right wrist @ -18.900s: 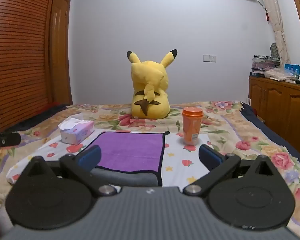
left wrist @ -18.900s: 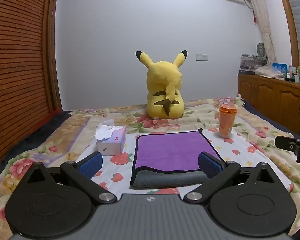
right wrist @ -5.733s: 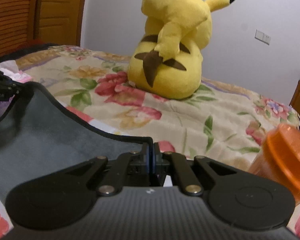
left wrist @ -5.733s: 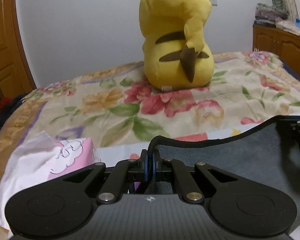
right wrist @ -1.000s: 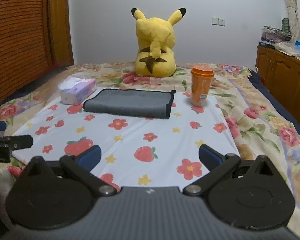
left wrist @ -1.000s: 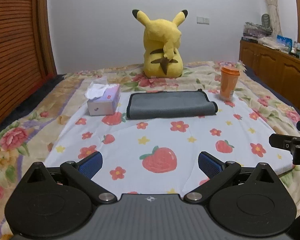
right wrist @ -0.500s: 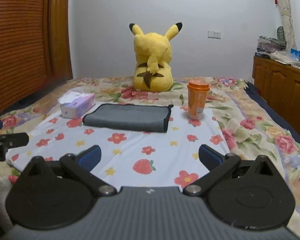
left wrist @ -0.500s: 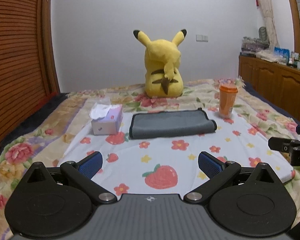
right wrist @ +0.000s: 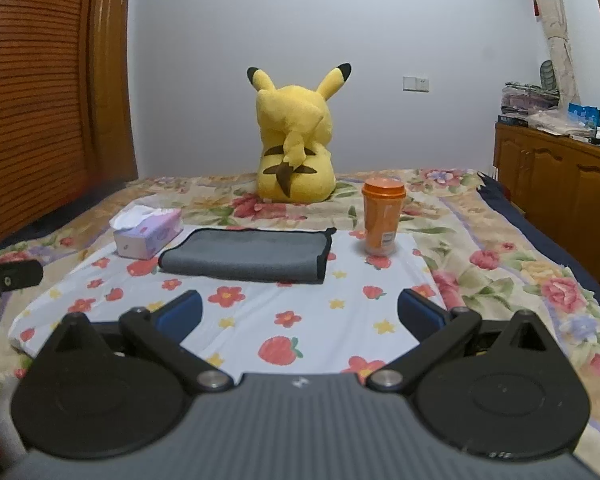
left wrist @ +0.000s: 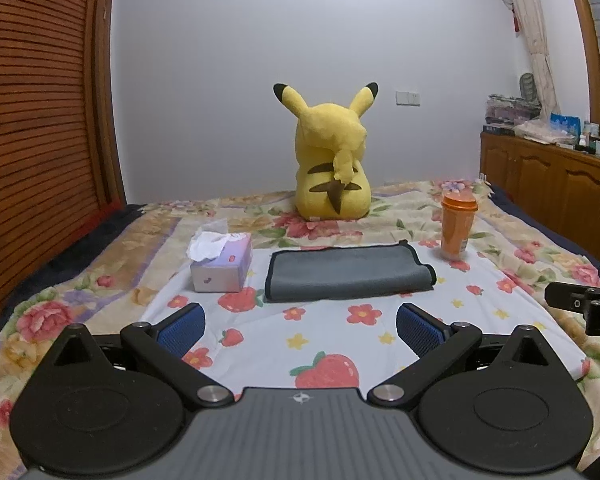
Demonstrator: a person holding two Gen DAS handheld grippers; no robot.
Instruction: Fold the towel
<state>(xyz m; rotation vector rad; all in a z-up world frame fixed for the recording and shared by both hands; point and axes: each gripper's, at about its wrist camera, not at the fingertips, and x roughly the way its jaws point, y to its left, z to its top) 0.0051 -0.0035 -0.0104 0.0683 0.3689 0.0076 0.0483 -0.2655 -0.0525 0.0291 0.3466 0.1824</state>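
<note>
The towel (left wrist: 346, 274) lies folded, grey side up, in a flat rectangle on the white flowered cloth (left wrist: 324, 344) on the bed. It also shows in the right wrist view (right wrist: 248, 255). My left gripper (left wrist: 300, 326) is open and empty, held back well short of the towel. My right gripper (right wrist: 300, 314) is open and empty too, also well short of it. The right gripper's tip shows at the right edge of the left wrist view (left wrist: 580, 306), and the left gripper's tip at the left edge of the right wrist view (right wrist: 8, 278).
A purple tissue box (left wrist: 222, 266) stands left of the towel and an orange lidded cup (left wrist: 458, 226) to its right. A yellow plush toy (left wrist: 332, 168) sits behind. A wooden cabinet (left wrist: 548, 188) runs along the right, slatted wooden doors (left wrist: 32, 140) on the left.
Both grippers have tilted up and the view has levelled; the towel stays folded in place. Long before, the towel lay with its purple side up and both grippers pinched its corners.
</note>
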